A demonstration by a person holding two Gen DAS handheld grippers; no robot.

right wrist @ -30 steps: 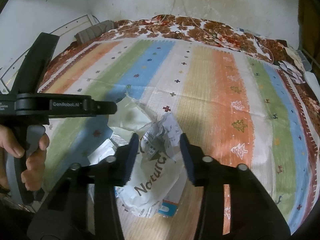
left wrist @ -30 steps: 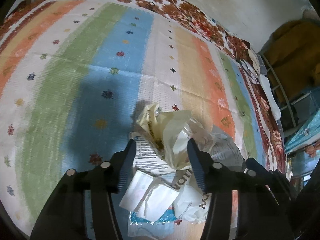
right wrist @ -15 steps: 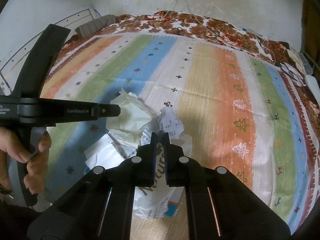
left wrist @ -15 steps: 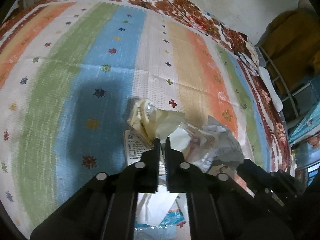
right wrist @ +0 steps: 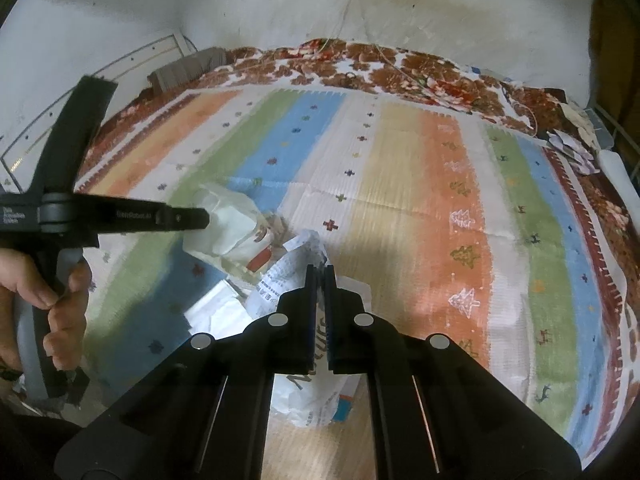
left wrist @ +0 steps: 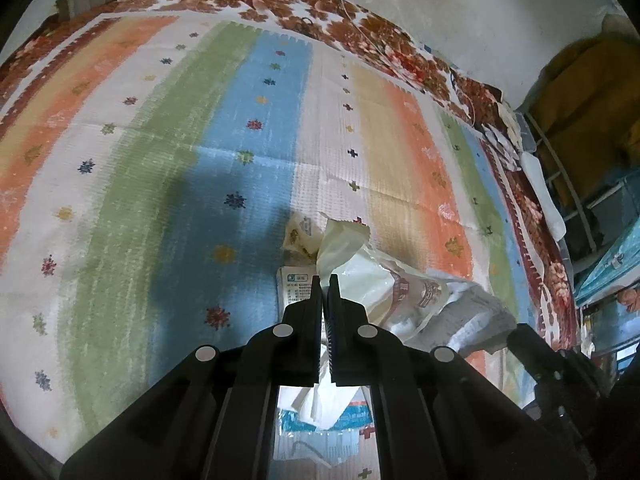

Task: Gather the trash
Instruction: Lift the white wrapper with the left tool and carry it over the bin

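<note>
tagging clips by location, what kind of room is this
Most likely a bedroom in a home. A striped woven mat lies over a floral bedspread on what looks like a bed against a white wall, and a metal rack with stored things stands beside it.

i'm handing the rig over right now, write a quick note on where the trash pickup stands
Left gripper: fingers shut on the crumpled cream plastic wrapper.
Right gripper: fingers shut on the crumpled white printed paper, with a white bag with dark lettering under it.
Both pinch the same heap of litter on the striped woven mat.
Done: both grips made.
Left: lift the heap clear, carry it to a bin; none is in view.
</note>
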